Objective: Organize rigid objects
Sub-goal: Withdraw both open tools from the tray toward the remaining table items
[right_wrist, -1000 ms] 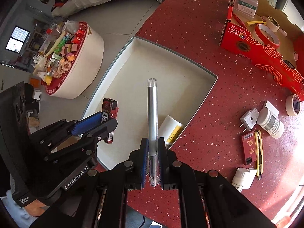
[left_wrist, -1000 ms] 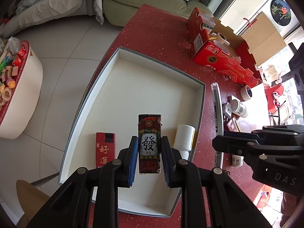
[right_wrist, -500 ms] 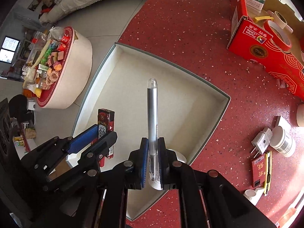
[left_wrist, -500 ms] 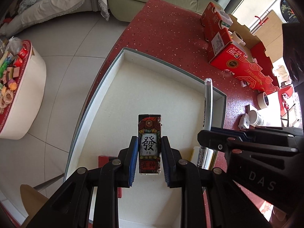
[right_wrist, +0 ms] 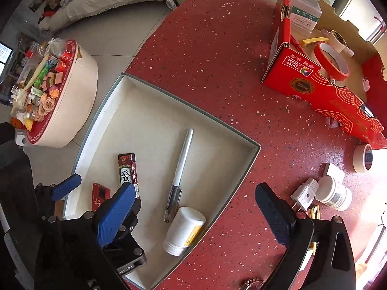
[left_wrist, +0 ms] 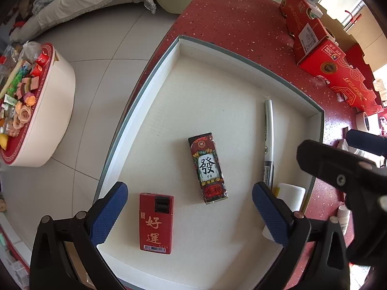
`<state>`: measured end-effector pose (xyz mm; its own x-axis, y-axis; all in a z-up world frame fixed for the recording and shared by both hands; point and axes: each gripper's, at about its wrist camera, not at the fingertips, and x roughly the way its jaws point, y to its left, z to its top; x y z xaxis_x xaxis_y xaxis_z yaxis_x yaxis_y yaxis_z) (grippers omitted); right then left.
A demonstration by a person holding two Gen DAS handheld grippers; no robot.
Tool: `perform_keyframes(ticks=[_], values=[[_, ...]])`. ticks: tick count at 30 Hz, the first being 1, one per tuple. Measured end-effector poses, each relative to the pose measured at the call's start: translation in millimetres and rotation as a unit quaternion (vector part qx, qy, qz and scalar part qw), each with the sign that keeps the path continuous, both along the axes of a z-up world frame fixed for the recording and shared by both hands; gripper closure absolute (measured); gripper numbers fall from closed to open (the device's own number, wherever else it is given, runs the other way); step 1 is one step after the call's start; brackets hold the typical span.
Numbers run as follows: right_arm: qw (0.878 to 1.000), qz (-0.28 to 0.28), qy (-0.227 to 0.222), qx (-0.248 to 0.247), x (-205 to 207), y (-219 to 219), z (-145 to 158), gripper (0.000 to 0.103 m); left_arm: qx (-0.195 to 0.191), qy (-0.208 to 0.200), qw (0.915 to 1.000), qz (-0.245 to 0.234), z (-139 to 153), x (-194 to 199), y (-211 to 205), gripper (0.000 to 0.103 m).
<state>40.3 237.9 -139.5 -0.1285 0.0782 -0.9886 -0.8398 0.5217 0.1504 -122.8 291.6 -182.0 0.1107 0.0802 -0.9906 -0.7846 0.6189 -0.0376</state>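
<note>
A white tray (left_wrist: 241, 55) with a grey rim sits on the red speckled table. My left gripper (left_wrist: 188, 188) hangs above it with its jaws opening. The patterned box (left_wrist: 208, 169) lies loose on the tray floor below them, touching neither pad. A red box (left_wrist: 156, 222) lies to its left. My right gripper (right_wrist: 193, 188) is also opening over the tray's right part. The silver pen (right_wrist: 180, 166) lies free on the floor, its tip end by a white bottle (right_wrist: 185, 229) on its side.
The tray's left side (right_wrist: 96, 125) runs along the table edge, with tiled floor and a round tub of trinkets (left_wrist: 36, 101) beyond. On the table to the right are a red cardboard box (right_wrist: 314, 82), a tape roll (right_wrist: 362, 160), a white jar (right_wrist: 335, 193) and a plug (right_wrist: 303, 195).
Both grippers went from shut to wide open. The patterned box dropped out of the left one and the pen out of the right; both now lie in the tray. Both hands came lower.
</note>
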Motion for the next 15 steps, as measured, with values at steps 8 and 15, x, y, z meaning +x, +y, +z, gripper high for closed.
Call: perform_keyframes(ticks=[8, 15], values=[[0.994, -0.093, 0.042, -0.028, 24.2, -74.6, 7.3, 0.003, -0.011, 0.005, 0.9989, -0.045, 1.4, -6.7, -27.9, 0.000], [0.973, -0.216, 0.053, -0.068, 44.2, -196.8, 5.8, 0.003, -0.016, 0.001, 0.9900, -0.140, 17.4, 12.6, -87.0, 0.000]])
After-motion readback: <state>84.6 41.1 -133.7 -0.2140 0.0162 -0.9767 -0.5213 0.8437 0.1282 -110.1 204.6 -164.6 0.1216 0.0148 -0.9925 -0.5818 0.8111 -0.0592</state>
